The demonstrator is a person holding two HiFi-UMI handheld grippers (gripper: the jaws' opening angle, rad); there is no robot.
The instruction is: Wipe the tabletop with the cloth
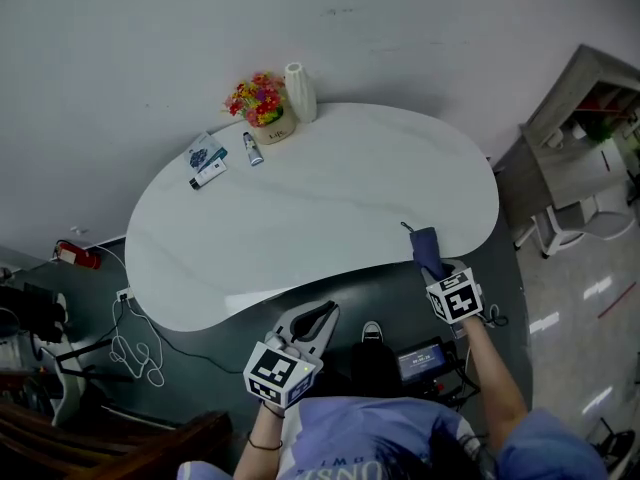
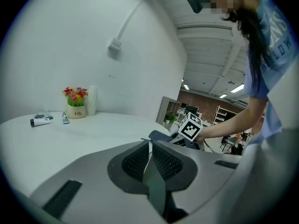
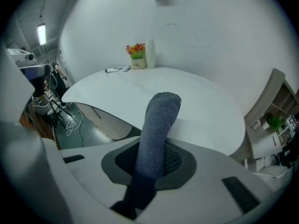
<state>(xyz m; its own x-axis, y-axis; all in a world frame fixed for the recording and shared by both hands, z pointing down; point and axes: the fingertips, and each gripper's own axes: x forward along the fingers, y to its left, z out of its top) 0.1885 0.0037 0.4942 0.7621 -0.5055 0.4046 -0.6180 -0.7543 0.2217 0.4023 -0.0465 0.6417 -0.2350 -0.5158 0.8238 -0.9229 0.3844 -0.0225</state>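
The white kidney-shaped tabletop (image 1: pixel 320 208) fills the middle of the head view. My right gripper (image 1: pixel 432 261) is at its near right edge, shut on a folded blue-grey cloth (image 1: pixel 427 248). In the right gripper view the cloth (image 3: pixel 156 134) stands up between the jaws, its end over the table (image 3: pixel 196 101). My left gripper (image 1: pixel 318 320) hangs below the near edge over the floor, its jaws closed together with nothing in them. The left gripper view shows those closed pads (image 2: pixel 150 160) and the right gripper's marker cube (image 2: pixel 190 126) beyond.
At the table's far side stand a flower pot (image 1: pixel 262 105), a white vase (image 1: pixel 299 92), a small tube (image 1: pixel 252 149) and a blue-and-white packet (image 1: pixel 206 159). Cables (image 1: pixel 135 343) lie on the floor at left. A grey cabinet (image 1: pixel 570 138) stands at right.
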